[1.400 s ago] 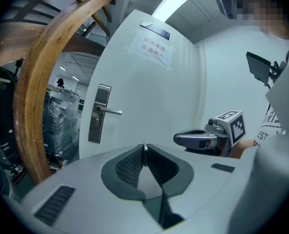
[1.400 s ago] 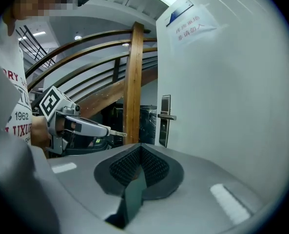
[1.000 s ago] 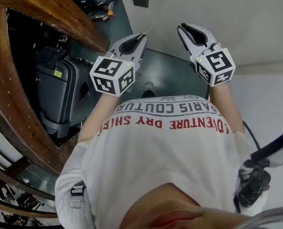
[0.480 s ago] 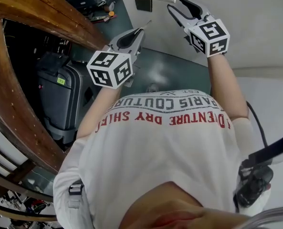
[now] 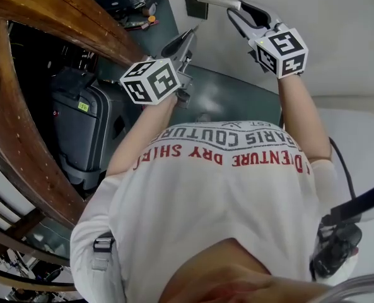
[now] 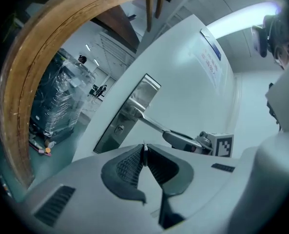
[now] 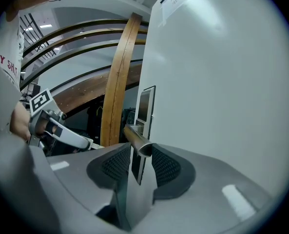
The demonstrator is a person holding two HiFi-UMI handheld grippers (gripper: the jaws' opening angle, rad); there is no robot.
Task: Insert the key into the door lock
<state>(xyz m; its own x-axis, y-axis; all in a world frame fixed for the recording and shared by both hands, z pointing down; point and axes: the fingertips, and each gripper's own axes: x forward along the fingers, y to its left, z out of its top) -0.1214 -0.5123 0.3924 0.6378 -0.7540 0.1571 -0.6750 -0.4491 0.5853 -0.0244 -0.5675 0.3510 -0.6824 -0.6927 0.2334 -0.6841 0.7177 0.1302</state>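
Note:
The white door (image 5: 313, 17) carries a metal lock plate (image 6: 129, 112) with a keyhole (image 6: 119, 128) below the lever handle (image 6: 151, 123). My left gripper (image 6: 144, 152) is shut on a thin metal key (image 6: 144, 149), whose tip sticks out toward the plate and stays short of it. In the head view that left gripper (image 5: 188, 40) sits left of the handle (image 5: 215, 0). My right gripper (image 7: 140, 152) has the handle's free end (image 7: 134, 136) between its pads, and its jaws are closing on it. The head view shows the right gripper (image 5: 242, 8) at the handle's tip.
A curved wooden beam (image 5: 23, 125) arches along the left, with a dark suitcase (image 5: 76, 131) under it. A plastic-wrapped stack (image 6: 56, 101) stands farther back on the green floor (image 5: 231, 96). The person's white shirt (image 5: 218, 188) fills the lower head view.
The right gripper went up to the handle, opened wide, and now closes round its end. The left gripper moved toward the door with the key and rolled.

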